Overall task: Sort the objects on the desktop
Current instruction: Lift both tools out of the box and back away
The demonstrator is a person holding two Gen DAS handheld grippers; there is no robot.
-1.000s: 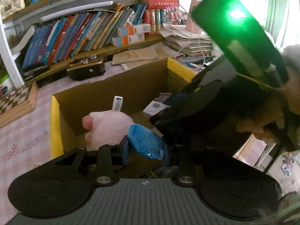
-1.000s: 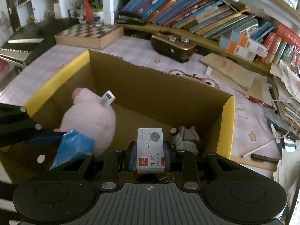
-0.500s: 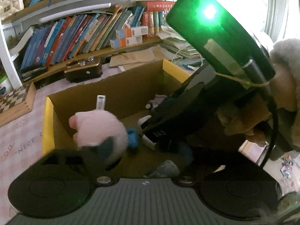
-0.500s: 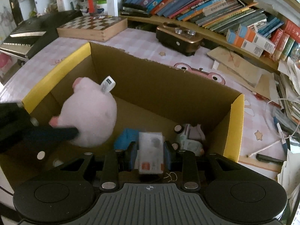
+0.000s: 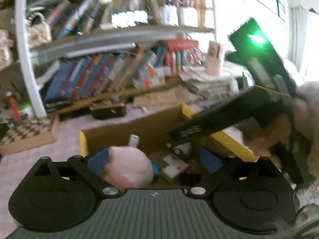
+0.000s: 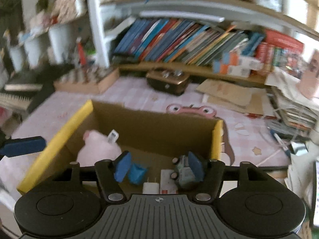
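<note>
Cardboard box (image 6: 151, 125), yellow-edged, open-topped, on the pink checked tablecloth (image 6: 139, 97) — your sorting bin. Contents: pink plush (image 6: 97, 147) with its white tag at the left; blue packet (image 6: 137, 172) beside it; small white staple box (image 6: 167, 181) and white plug (image 6: 151, 187) toward the near wall; toy car (image 6: 184, 174) at the right.

Your left gripper (image 5: 155, 159) — jaws spread wide, just opened, nothing between them, above the plush. Your right gripper (image 6: 158, 164) — jaws partly apart, just been opening, empty; the staple box lies below on the box floor.

Step in hand, by my reading: both releases are done and you are clearing the box. Next move calls for lifting clear of the rim and picking the next loose item from the cluttered desk — which one I cannot tell.

Beyond: chessboard (image 6: 87, 77), small brown device (image 6: 167, 80), bookshelf (image 6: 179, 39).
</note>
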